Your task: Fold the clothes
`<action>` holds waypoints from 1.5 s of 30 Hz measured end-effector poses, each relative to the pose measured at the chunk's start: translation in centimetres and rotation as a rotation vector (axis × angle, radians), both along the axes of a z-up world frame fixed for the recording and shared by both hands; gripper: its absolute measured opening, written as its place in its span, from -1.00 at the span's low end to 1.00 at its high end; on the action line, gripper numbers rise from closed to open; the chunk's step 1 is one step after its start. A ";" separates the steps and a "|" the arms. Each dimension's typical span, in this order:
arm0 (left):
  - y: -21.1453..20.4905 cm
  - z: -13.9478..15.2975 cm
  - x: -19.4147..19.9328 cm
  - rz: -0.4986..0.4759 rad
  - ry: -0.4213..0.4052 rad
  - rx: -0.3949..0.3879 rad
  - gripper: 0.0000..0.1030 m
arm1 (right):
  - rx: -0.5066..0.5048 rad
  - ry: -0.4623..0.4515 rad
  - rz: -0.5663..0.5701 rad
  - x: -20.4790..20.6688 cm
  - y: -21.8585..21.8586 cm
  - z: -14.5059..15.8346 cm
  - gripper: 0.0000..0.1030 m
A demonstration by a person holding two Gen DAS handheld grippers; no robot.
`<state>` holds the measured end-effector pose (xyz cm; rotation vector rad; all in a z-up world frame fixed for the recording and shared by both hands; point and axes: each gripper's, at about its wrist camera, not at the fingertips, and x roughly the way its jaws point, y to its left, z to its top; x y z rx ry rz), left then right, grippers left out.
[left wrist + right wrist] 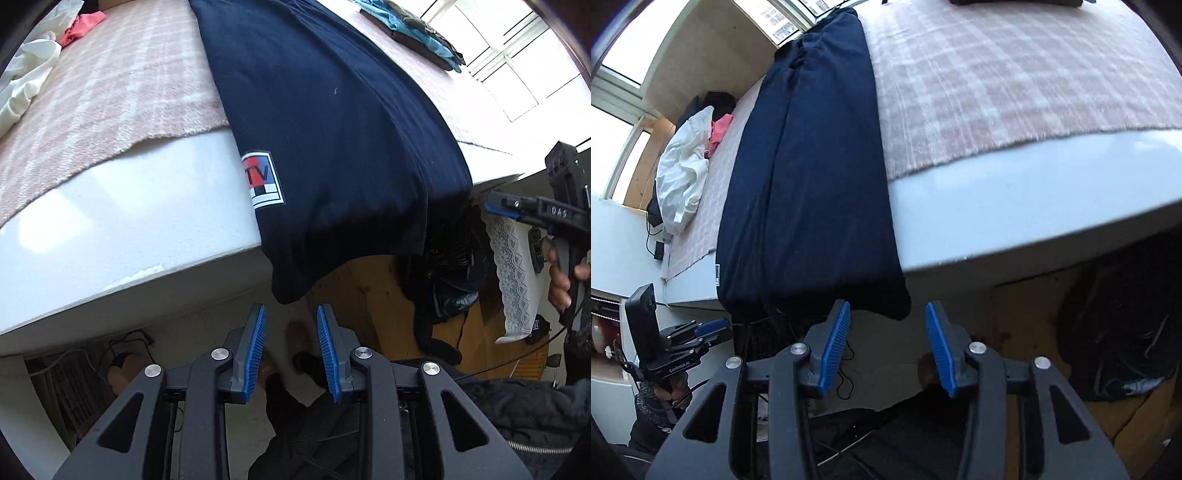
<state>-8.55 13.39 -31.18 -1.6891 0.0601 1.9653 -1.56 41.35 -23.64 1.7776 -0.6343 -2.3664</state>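
Across the table [110,229] the navy garment [325,140] lies lengthwise, both grippers' jaws parted, empty.

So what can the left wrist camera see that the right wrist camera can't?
Only the left wrist view shows the logo patch on the navy garment, and the folded stack further along the table.

Only the right wrist view shows the garment's full length.

Both show the garment hanging over the table edge, the pink blanket, the white cloth, and open jaws with nothing between them.
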 end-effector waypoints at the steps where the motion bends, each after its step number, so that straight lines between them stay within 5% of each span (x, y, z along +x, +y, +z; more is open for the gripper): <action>1: 0.1 -0.2 -0.2 0.002 -0.004 -0.001 -0.45 | 0.010 -0.007 0.004 0.1 -0.1 -0.7 -0.17; 10: 0.6 -1.0 -2.5 0.008 -0.009 0.000 -0.34 | -0.034 -0.054 0.075 -1.1 0.1 -5.0 -0.17; 22: 1.6 -0.6 -2.8 -0.003 0.020 -0.004 -0.33 | 0.002 -0.033 0.233 -2.3 -2.5 -6.0 -0.18; 23: 1.7 -0.5 -2.7 -0.006 0.027 -0.001 -0.35 | -0.007 -0.026 0.242 -2.2 -2.7 -5.9 -0.21; 25: 1.6 -0.2 -2.5 -0.001 0.042 0.001 -0.60 | -0.004 -0.023 0.259 -2.0 -3.0 -5.7 -0.82; 26: 1.5 -0.2 -2.5 0.002 0.047 -0.005 -0.75 | -0.002 -0.023 0.265 -1.9 -3.1 -5.6 -0.87; 27: 1.3 -0.1 -2.4 0.004 0.051 -0.006 -0.93 | -0.013 -0.020 0.267 -1.7 -3.0 -5.4 -0.87; 35: -0.5 2.7 -1.1 0.022 0.094 0.067 -0.94 | -0.137 -0.009 0.256 0.3 -0.4 -0.9 -0.89; 39: -0.7 1.6 -1.0 0.002 0.073 0.046 -0.89 | -0.121 -0.080 0.286 0.3 -1.3 -3.6 -0.87; 41: -0.7 0.9 -0.9 -0.012 0.062 0.027 -0.67 | -0.081 -0.129 0.298 0.3 -2.0 -5.2 -0.85; 42: -0.9 0.7 -1.0 -0.015 0.060 0.020 -0.51 | -0.048 -0.120 0.305 0.4 -2.1 -5.3 -0.80; 45: -1.9 0.3 -1.5 0.007 0.063 0.016 -0.46 | -0.010 -0.087 0.293 -0.2 -1.9 -5.2 -0.37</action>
